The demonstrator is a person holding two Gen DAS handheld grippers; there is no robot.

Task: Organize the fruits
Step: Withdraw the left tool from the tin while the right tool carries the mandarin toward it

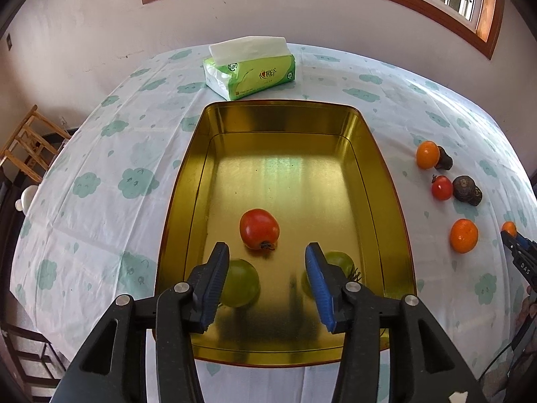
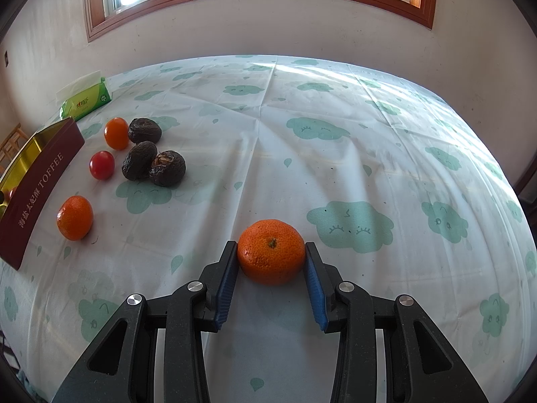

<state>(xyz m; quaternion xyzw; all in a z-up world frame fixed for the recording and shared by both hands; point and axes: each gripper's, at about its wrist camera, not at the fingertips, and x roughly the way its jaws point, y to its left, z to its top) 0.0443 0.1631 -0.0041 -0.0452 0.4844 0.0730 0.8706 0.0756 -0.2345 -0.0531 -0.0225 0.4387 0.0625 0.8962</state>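
A gold tin tray (image 1: 386, 181) holds a red tomato (image 1: 259, 228) and two green tomatoes (image 1: 242, 282) (image 1: 340, 262). My left gripper (image 1: 266, 252) hangs open and empty above the tray's near end. My right gripper (image 2: 271, 252) has both pads touching a tangerine (image 2: 271, 252) that rests on the cloth; it also shows in the left wrist view (image 1: 509, 228). On the cloth lie two more tangerines (image 2: 75, 217) (image 2: 116, 133), a small red tomato (image 2: 102, 165) and three dark wrinkled fruits (image 2: 154, 161).
A green tissue pack (image 1: 250, 69) lies behind the tray. The tray's maroon side wall (image 2: 37, 188) stands left of the loose fruit. The table is covered with a cloud-print cloth (image 2: 335, 134). A wooden chair (image 1: 27, 144) stands at far left.
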